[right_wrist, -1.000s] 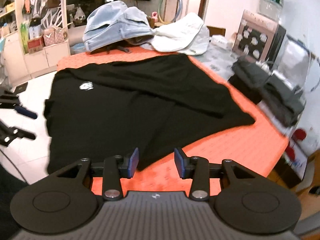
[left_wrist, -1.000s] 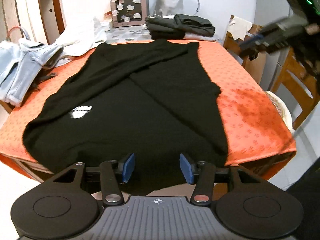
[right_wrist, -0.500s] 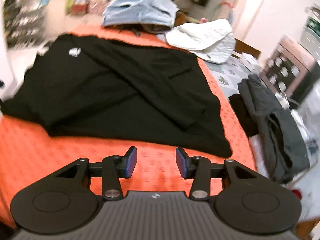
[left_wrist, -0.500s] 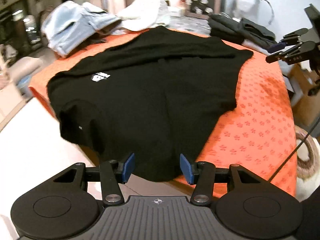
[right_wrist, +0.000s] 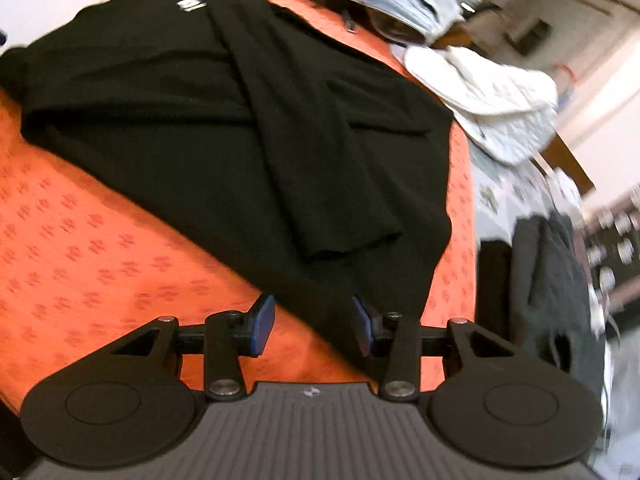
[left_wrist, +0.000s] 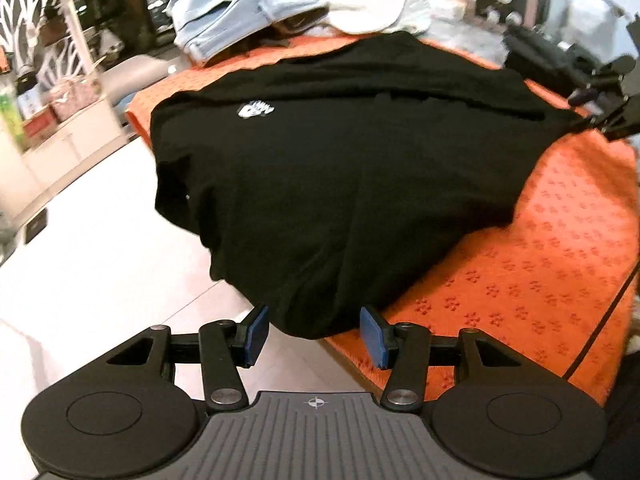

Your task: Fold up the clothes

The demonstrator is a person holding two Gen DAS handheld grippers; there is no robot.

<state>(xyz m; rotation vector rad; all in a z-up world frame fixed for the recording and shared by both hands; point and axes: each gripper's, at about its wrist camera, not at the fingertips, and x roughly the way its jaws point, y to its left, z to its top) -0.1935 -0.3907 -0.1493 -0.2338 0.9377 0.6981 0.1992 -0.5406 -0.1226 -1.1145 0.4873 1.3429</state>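
A black T-shirt (left_wrist: 340, 168) with a small white chest logo (left_wrist: 256, 110) lies spread on the orange tablecloth (left_wrist: 540, 280), one side folded inward. Its near corner droops over the table edge, right between the blue pads of my left gripper (left_wrist: 314, 332), which is open. In the right wrist view the same black T-shirt (right_wrist: 240, 120) shows its folded sleeve, and the lower corner lies between the pads of my right gripper (right_wrist: 314, 322), open too. The right gripper (left_wrist: 600, 104) also appears at the far right of the left wrist view.
Light blue jeans (left_wrist: 236, 8) and a white garment (left_wrist: 376, 4) are piled at the far end of the table. A stack of dark folded clothes (right_wrist: 552, 280) sits beside the shirt. White floor (left_wrist: 80, 260) lies left of the table; shelves (left_wrist: 44, 72) stand beyond.
Both grippers swung round and dropped toward the table; each now has a corner of the black shirt between its open pads. The shirt itself lies as before.
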